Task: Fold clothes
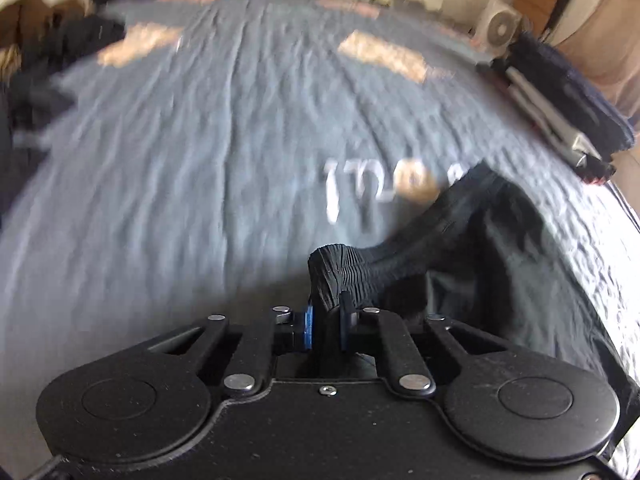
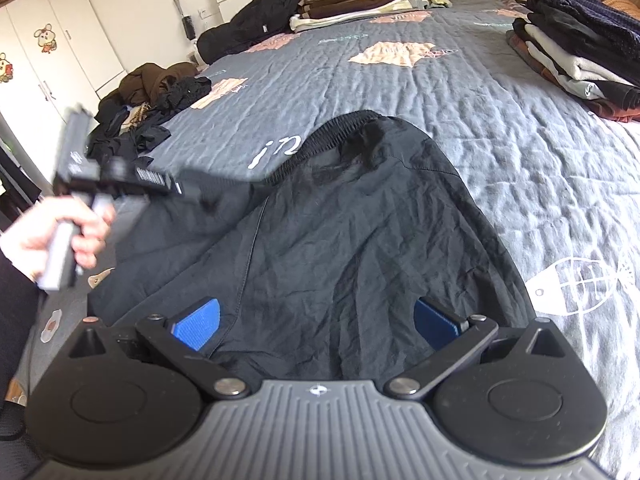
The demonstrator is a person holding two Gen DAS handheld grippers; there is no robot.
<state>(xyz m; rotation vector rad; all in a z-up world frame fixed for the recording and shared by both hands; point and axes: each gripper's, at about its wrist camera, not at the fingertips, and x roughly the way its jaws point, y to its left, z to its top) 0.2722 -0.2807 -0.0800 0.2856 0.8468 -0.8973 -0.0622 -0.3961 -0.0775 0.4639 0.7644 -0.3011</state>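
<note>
Left tool [image 1: 326,330] pinching the stretchy band of the black pants [image 2: 340,240]. Right tool [image 2: 316,322] spread wide over them. Bed [image 2: 500,92] underneath.

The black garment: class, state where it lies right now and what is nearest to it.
In the right wrist view, the black garment lies spread on the grey quilt, directly ahead of the open right tool; the left tool pinches its elastic waistband.
</note>
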